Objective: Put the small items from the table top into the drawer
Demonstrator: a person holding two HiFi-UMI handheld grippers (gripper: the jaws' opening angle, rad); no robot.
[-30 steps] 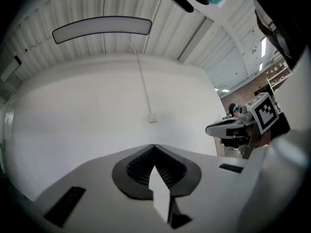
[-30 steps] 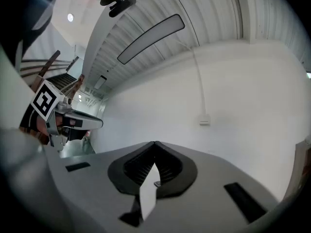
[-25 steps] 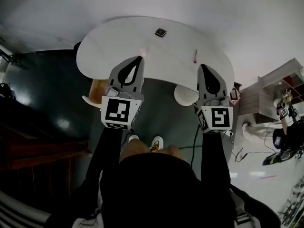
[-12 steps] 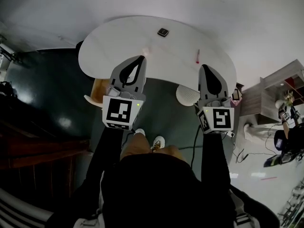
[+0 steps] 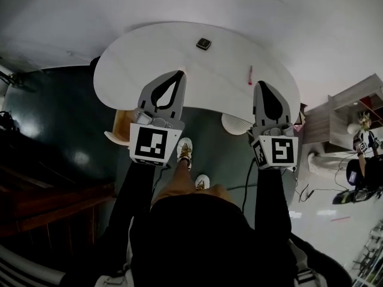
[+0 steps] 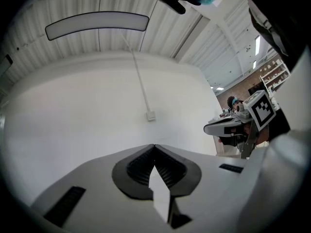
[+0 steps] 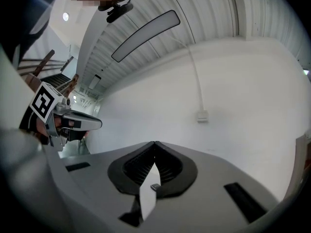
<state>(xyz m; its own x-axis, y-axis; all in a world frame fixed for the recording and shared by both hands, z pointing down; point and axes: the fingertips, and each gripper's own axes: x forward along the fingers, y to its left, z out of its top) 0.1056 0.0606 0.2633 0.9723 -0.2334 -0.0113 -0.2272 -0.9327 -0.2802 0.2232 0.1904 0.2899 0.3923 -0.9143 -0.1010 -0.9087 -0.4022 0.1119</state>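
Note:
A white rounded table lies ahead in the head view. On it sit a small dark square item near the far edge and a thin red stick-like item at the right. My left gripper is shut and empty, its tip over the table's near edge. My right gripper is also shut and empty, its tip just short of the red item. In the left gripper view the left gripper points level at a white wall. The right gripper does the same in its own view.
A round white stool and a wooden seat stand under the table's near edge. The person's shoes are on the dark floor. A shelf unit and another person are at the far right. A wall socket hangs on a cable.
Both grippers have moved forward toward the table, still shut. The person has taken a step, one shoe now further forward. A small pink thing by the left gripper's tip no longer shows.

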